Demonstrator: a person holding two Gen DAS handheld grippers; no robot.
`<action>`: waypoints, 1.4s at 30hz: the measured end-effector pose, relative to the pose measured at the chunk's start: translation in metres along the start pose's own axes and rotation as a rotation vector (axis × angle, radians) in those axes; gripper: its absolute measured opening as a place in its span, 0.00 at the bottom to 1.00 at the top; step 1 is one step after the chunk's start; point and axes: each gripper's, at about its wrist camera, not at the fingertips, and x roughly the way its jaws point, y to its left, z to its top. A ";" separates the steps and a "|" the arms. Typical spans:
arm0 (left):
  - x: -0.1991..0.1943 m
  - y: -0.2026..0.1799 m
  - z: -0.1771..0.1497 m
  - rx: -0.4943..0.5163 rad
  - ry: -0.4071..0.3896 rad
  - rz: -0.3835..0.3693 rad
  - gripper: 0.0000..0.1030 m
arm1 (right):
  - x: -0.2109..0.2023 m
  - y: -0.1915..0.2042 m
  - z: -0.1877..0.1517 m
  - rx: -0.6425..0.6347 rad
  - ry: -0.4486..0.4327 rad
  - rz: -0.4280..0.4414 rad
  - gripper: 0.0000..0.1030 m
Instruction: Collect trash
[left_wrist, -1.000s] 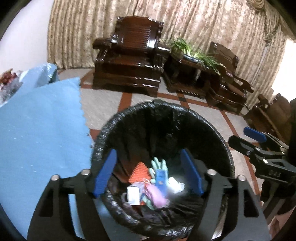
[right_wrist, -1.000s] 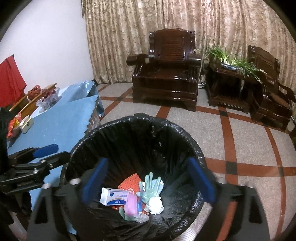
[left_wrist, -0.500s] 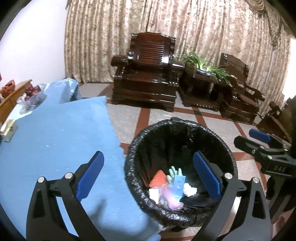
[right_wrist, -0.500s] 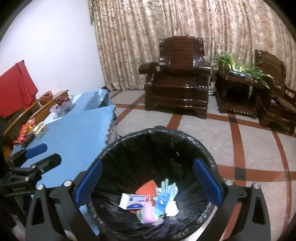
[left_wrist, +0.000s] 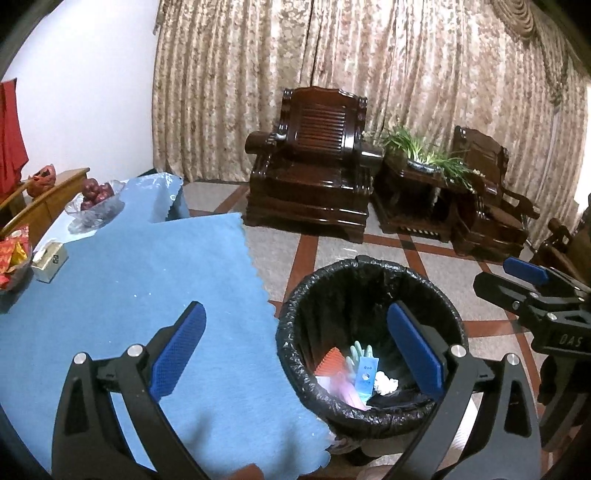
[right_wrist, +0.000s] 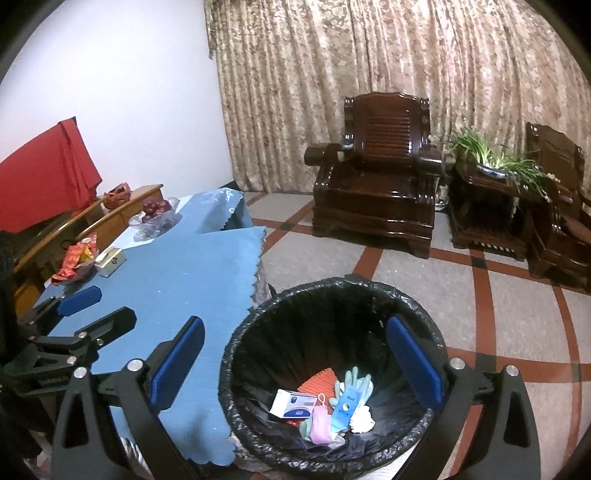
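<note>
A bin lined with a black bag (left_wrist: 369, 273) (right_wrist: 332, 284) stands on the floor by the table corner. In it lie a white box (right_wrist: 291, 402), a pink item (right_wrist: 319, 421), a blue packet (right_wrist: 345, 404) (left_wrist: 365, 373), a green glove (right_wrist: 354, 380), an orange ridged piece (right_wrist: 319, 380) and a white paper wad (right_wrist: 364, 417). My left gripper (left_wrist: 295, 321) (right_wrist: 99, 308) hangs open and empty above the bin's left rim. Over the bin, my right gripper (right_wrist: 295, 328) (left_wrist: 506, 278) is also open and empty.
A table under a blue cloth (left_wrist: 129, 277) lies left of the bin, with a tissue box (left_wrist: 48, 260), a fruit bowl (left_wrist: 96, 206) and a snack dish (left_wrist: 11, 258). Dark wooden armchairs (left_wrist: 314, 166) and a potted plant (left_wrist: 424, 155) stand before the curtain across the tiled floor.
Both grippers have risen and drawn back from the bin, which now looks smaller and lower. The left jaws have spread wider. More of the blue table shows on the left.
</note>
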 end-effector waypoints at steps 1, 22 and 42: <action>-0.004 0.000 0.001 -0.001 -0.005 0.001 0.93 | -0.002 0.003 0.001 -0.003 -0.001 0.002 0.94; -0.030 0.000 -0.003 -0.021 -0.045 0.020 0.93 | -0.009 0.026 0.003 -0.051 0.003 0.021 0.94; -0.030 0.003 -0.003 -0.020 -0.045 0.021 0.93 | -0.006 0.030 0.002 -0.056 0.008 0.024 0.94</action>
